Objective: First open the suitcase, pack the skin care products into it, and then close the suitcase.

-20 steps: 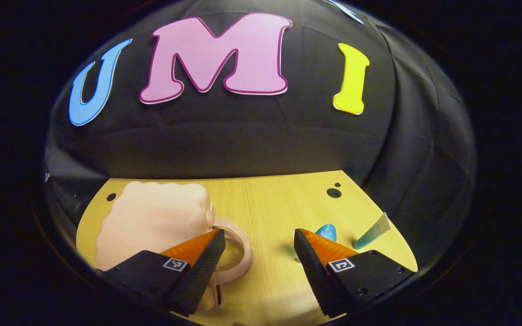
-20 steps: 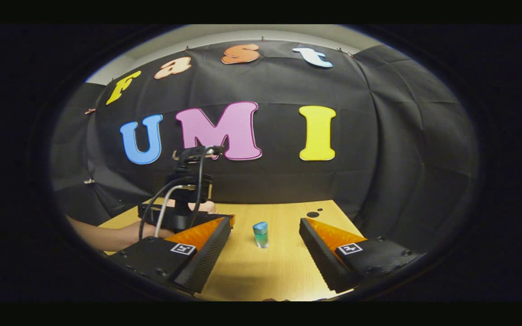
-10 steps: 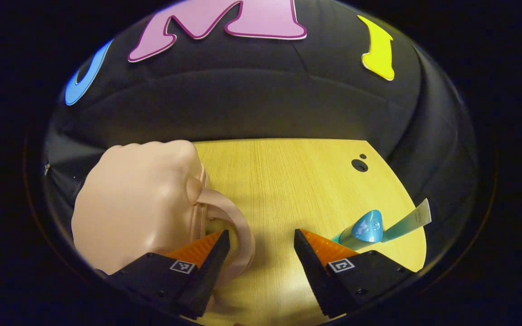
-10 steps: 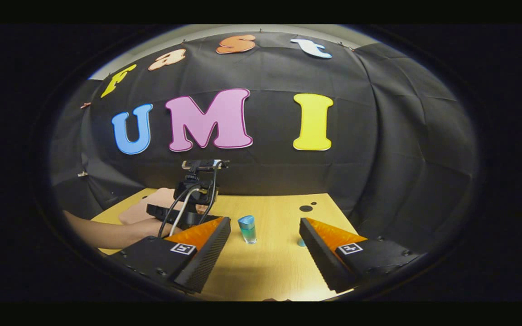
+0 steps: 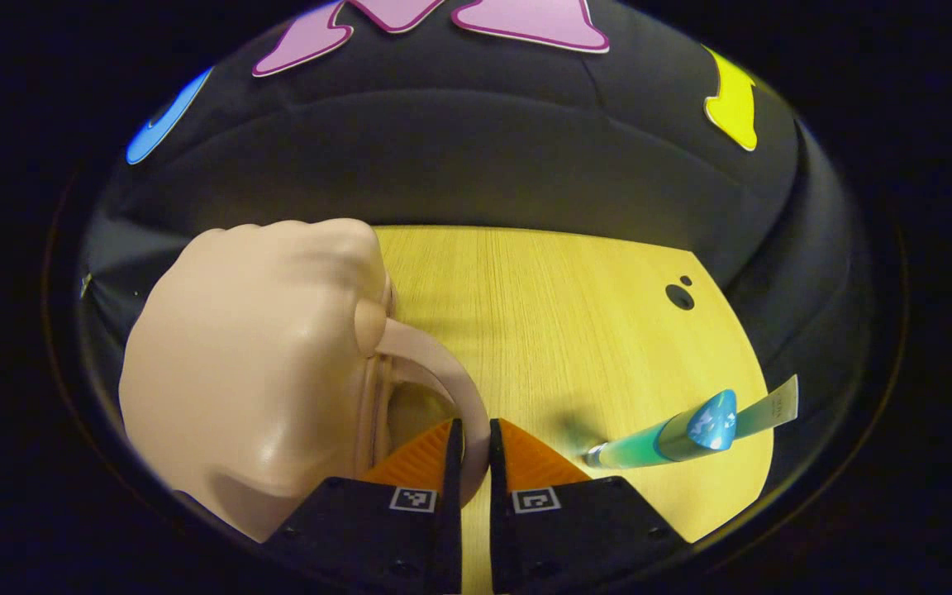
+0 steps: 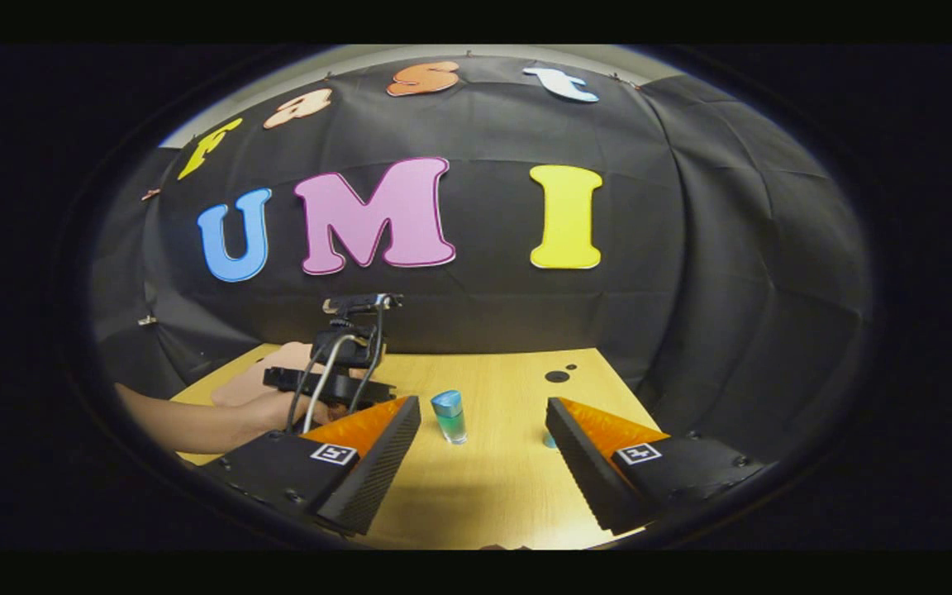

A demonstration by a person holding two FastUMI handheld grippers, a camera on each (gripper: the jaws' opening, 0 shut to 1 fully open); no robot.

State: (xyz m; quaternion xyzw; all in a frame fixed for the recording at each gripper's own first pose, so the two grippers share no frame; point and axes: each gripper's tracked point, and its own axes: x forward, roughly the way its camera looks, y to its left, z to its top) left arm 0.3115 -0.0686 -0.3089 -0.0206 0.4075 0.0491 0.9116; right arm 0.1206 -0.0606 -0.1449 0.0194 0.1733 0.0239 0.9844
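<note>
A small pale pink suitcase (image 5: pixel 253 364) lies shut on the wooden table, filling the left of the left gripper view. Its curved handle (image 5: pixel 435 368) runs down between my left gripper's fingers. My left gripper (image 5: pixel 473 450) is shut on that handle. A teal bottle with a blue cap (image 5: pixel 674 434) and a pale tube (image 5: pixel 769 406) stand to the right. In the right gripper view my right gripper (image 6: pixel 483 434) is open above the table, and the teal bottle (image 6: pixel 449 416) stands ahead between its fingers. The left gripper (image 6: pixel 335 384), held by a hand, sits over the suitcase (image 6: pixel 249 387).
The wooden table (image 5: pixel 575 330) has two dark holes (image 5: pixel 678 294) near its far right corner. The black cloth wall rises right behind the table's far edge. A small teal item (image 6: pixel 550 442) peeks out beside my right gripper's right finger.
My left gripper has moved in and down onto the suitcase handle and gone from wide open to shut on it. The right gripper has barely shifted and stays open.
</note>
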